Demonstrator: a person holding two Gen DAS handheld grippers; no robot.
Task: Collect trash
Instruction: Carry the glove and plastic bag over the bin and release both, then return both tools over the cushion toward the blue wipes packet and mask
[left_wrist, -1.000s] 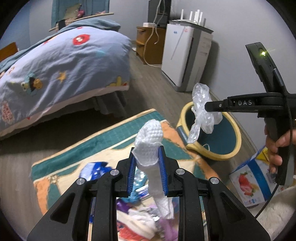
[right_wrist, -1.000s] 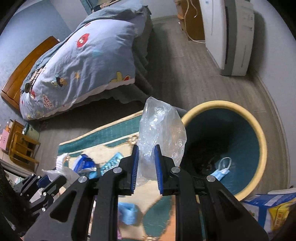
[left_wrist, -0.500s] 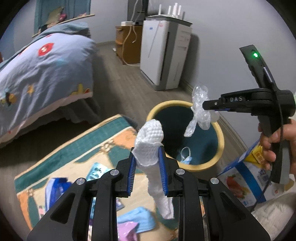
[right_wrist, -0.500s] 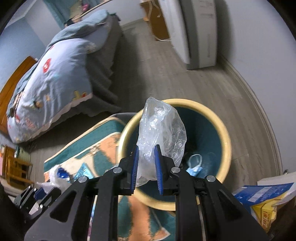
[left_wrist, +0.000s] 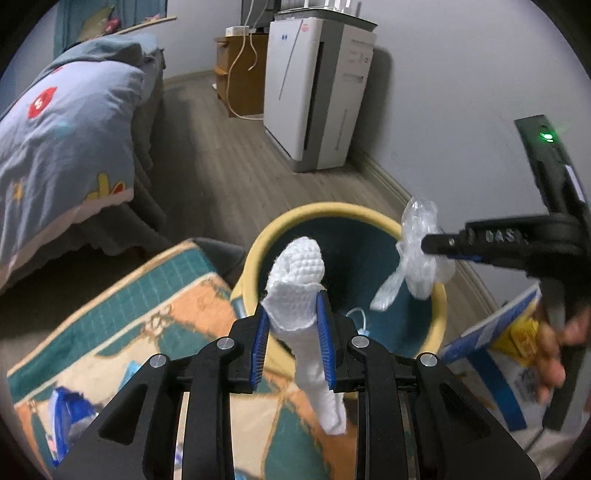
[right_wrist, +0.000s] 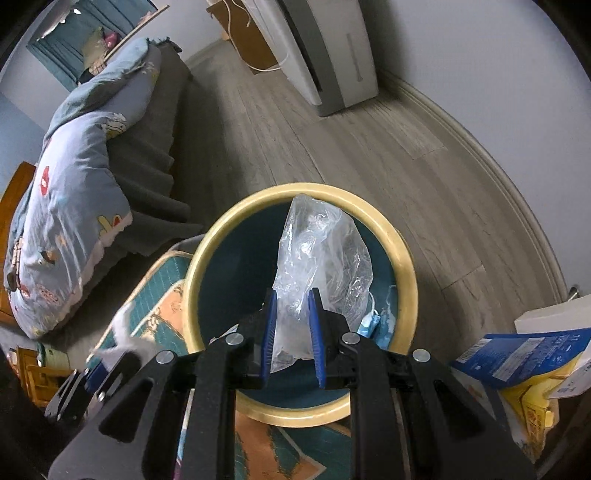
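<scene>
Gripping a clear plastic bag (right_wrist: 317, 266) between its blue fingers (right_wrist: 269, 332), the right gripper (right_wrist: 291, 336) hangs over the open mouth of a yellow-rimmed bin (right_wrist: 404, 266), where a blue face mask (right_wrist: 373, 321) lies inside. Just beside it, the left gripper (left_wrist: 293, 339) clamps a white paper towel (left_wrist: 299, 280) above the bin's near rim and a patterned rug (left_wrist: 147, 295).
</scene>
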